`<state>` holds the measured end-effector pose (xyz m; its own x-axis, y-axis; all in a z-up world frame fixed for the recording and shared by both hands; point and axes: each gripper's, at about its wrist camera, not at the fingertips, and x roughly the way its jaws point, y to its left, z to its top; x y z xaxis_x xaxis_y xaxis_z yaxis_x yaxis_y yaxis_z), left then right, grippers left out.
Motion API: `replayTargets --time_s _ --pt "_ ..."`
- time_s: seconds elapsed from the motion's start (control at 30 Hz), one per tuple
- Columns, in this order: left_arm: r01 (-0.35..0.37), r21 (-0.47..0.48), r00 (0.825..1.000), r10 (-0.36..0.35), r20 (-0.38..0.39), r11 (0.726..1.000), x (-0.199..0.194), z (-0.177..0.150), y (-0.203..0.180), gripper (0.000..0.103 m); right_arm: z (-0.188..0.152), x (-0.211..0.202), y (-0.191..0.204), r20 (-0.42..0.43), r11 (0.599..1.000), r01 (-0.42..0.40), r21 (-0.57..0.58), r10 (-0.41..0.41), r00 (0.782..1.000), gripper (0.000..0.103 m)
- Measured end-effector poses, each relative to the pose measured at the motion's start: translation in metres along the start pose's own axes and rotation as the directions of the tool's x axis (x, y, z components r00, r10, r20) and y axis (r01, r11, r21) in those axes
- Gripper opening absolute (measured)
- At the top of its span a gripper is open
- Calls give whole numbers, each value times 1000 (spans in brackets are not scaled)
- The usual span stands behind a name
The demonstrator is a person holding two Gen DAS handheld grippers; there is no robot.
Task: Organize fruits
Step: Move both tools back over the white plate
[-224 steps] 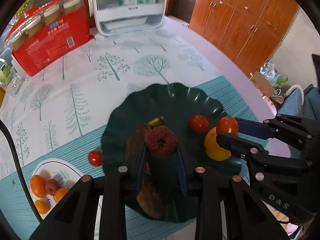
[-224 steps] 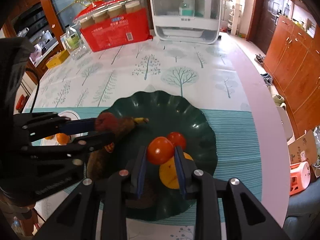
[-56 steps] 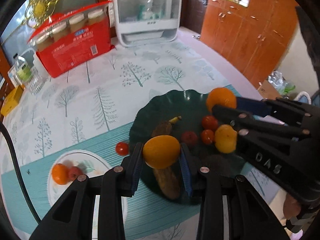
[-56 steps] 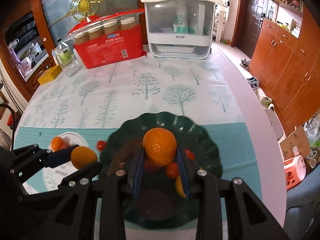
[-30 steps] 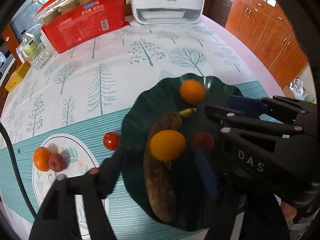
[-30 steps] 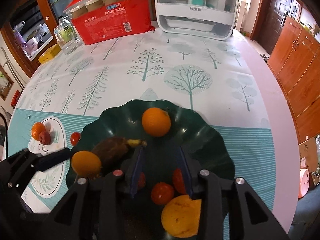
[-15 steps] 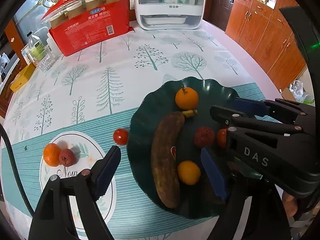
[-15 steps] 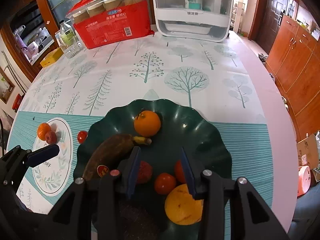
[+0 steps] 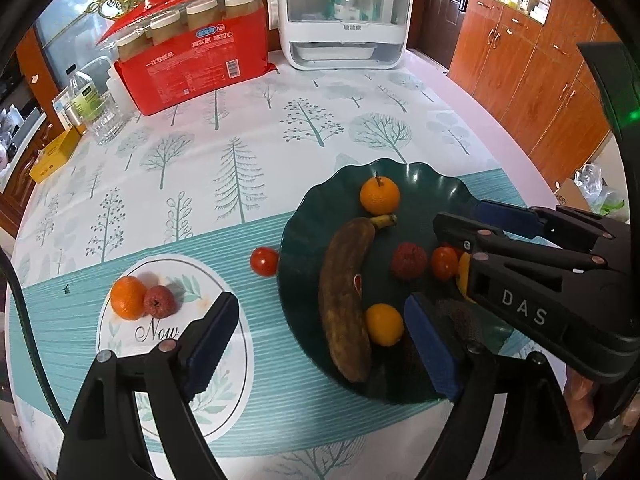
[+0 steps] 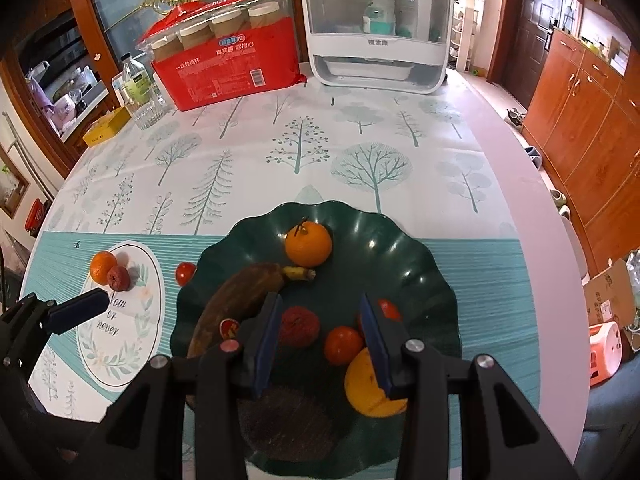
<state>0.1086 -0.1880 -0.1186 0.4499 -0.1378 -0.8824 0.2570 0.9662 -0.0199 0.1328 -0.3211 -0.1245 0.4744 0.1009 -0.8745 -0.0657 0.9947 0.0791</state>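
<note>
A dark green scalloped plate (image 9: 440, 184) (image 10: 400, 248) holds a brown banana (image 9: 344, 296) (image 10: 240, 296), a stemmed orange (image 9: 379, 199) (image 10: 308, 246), a small orange (image 9: 384, 325), a red rough fruit (image 9: 409, 260) (image 10: 298, 326), tomatoes (image 10: 343, 345) and a large yellow-orange fruit (image 10: 366, 388). My left gripper (image 9: 320, 344) hovers over the plate's near left side. Its jaws are opening and hold nothing. My right gripper (image 10: 320, 340) (image 9: 480, 232) hangs open and empty above the red fruit and tomatoes. A lone cherry tomato (image 9: 264, 261) (image 10: 185, 273) lies on the cloth.
Left of the green plate, a white printed plate (image 9: 120, 344) (image 10: 120, 340) carries an orange (image 9: 128, 296) and a red fruit (image 9: 160, 301). At the back stand a red cup pack (image 9: 192, 68), a white appliance (image 9: 344, 16), a glass (image 9: 104, 120) and a yellow box (image 9: 52, 152). The table edge curves along the right.
Both grippers let go of their oranges, which now lie on the green plate. The left jaws have spread wider. Both grippers have drawn up and back from the plate.
</note>
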Motion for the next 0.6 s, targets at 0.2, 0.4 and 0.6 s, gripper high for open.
replayTargets --time_s 0.2,0.4,0.6 --pt "11 19 1000 -11 -18 1000 -10 -14 5 85 -18 -7 3 -21 999 6 34 -5 1000 41" --pt "14 26 1000 -13 -17 1000 -29 -27 20 85 -37 -24 11 -32 998 8 65 -6 999 41" --pt "-4 1 1000 4 10 1000 -57 -31 57 85 -47 -46 31 -24 996 2 85 0 1000 42"
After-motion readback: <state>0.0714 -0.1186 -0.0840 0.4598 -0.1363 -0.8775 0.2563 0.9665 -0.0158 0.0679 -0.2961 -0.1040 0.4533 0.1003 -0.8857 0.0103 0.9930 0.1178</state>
